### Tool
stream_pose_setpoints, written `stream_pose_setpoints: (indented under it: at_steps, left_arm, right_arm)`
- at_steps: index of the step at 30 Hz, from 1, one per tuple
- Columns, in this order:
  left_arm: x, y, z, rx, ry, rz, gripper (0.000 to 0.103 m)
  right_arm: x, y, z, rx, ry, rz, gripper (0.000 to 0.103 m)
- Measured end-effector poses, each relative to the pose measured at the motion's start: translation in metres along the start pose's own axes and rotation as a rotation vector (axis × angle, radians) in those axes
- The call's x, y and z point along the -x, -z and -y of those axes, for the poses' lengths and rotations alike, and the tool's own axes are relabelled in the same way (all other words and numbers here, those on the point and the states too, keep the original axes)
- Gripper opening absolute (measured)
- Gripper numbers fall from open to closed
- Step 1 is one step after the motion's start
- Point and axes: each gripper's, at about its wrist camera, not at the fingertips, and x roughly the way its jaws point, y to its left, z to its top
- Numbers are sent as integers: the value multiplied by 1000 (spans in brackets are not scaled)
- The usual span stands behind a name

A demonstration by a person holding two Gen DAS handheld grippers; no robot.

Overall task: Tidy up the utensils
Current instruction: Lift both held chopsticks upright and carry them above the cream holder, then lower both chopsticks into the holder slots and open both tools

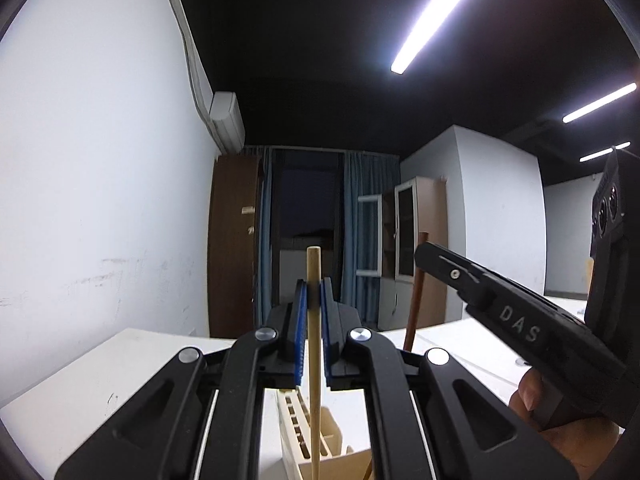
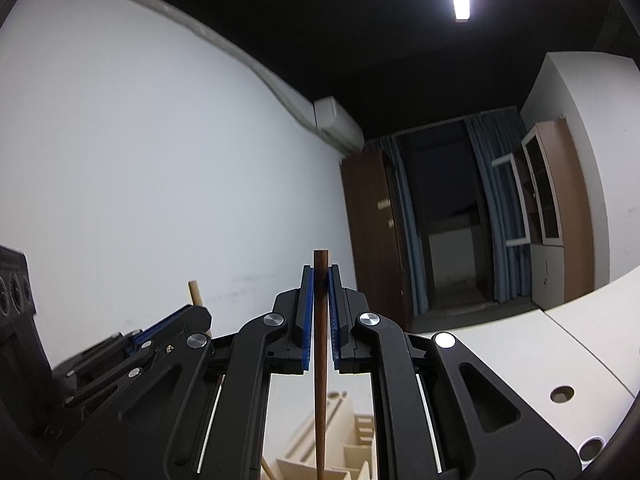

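Observation:
My left gripper (image 1: 314,286) is shut on a light wooden chopstick (image 1: 314,364) that stands upright between its blue pads, its lower end over a cream slotted utensil holder (image 1: 316,440). My right gripper (image 2: 321,276) is shut on a dark brown chopstick (image 2: 320,360), also upright, above the same holder (image 2: 352,444). In the left wrist view the right gripper's body (image 1: 516,320) and the brown chopstick (image 1: 416,292) show at right. In the right wrist view the left gripper's body (image 2: 168,340) and the light chopstick's tip (image 2: 195,292) show at left.
The holder stands on a white table (image 1: 120,376). The table (image 2: 520,360) has round cable holes at right. A white wall is on the left; a brown cabinet (image 1: 232,248), curtains and a dark window are far behind.

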Motion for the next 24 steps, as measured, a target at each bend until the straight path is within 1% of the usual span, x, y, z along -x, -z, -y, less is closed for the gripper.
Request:
stream_pose_setpoints:
  at_steps: [4,9,13,17,24]
  left_arm:
    - [-4,10,-3,-10,0,-37,6]
    - [-9,19,-2,-19,6,-73,7]
    - [-13,27,-7,9,32,-124,6]
    - [-17,37,-11,4,30,-147,7]
    - [-20,49,-29,62,63,-197,7]
  right_arm:
    - [-7,8,2,7,-1,-52,7]
    - [-7,16,-2,26,-1,-96,7]
    - [-6,21,-6,40,-11,-127,7]
    - [-6,25,-8,53,-10,-159,7]
    - [0,42,-15,81,-8,-191,7]
